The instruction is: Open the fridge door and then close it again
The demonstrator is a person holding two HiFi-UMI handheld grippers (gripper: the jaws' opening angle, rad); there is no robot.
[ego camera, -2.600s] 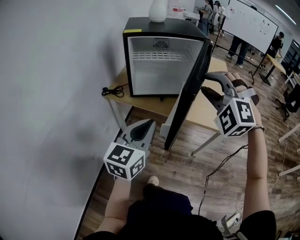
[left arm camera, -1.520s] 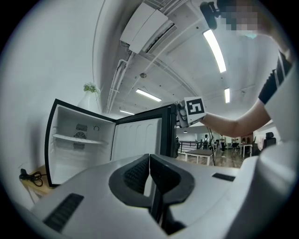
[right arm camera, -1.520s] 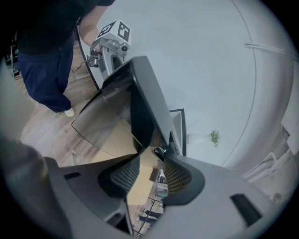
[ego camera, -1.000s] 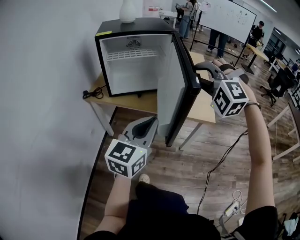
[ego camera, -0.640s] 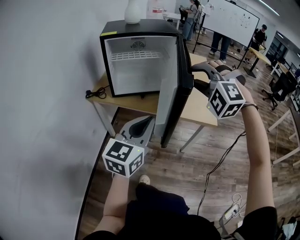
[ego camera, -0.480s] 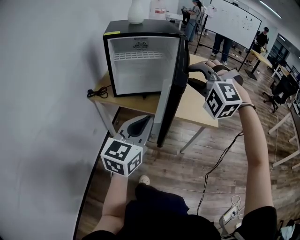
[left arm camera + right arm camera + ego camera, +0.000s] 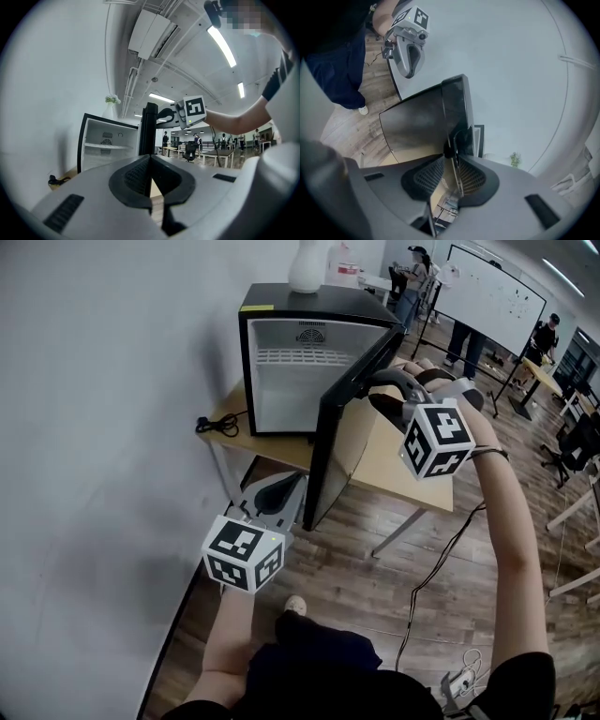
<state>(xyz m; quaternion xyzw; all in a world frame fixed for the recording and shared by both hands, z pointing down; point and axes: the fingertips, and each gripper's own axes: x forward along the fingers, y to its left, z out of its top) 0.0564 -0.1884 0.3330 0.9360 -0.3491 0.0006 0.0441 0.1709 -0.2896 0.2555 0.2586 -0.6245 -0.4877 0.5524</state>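
Fridge door [image 7: 319, 456] has swung further in vs ~half a sec ago. It was sticking nearly straight out from the fridge [image 7: 291, 371]; now it's roughly halfway shut, free edge angled in toward the cabinet opening.

R hand-held gripper [image 7: 375, 390] moved along w/ it and sits on the door's outer side, up near the top by the free edge. Its jaws have just been closing and now stand w/ a narrow gap, tips at the door's edge. Nothing clamped btwn the pads in its own view, so released, not grasping. Can't confirm tip-to-door contact.

L hand-held gripper [image 7: 281, 493] is low, in front of the counter [image 7: 403, 491], left of the door's lower corner and apart from it. It's aimed at the fridge and the door's edge. Jaws clenched together, nothing in them.

Fridge is a small black unit standing on the wooden counter, hard by the grey wall [image 7: 112, 427]. White interior, wire shelf [image 7: 309, 355] near the top. White vase [image 7: 307, 268] on the fridge top. Black cable [image 7: 217, 423] bunched on the counter, left of the fridge. Wood floor [image 7: 375, 559] below. Bkgd: people [image 7: 466, 334] standing near a whiteboard [image 7: 497, 292].
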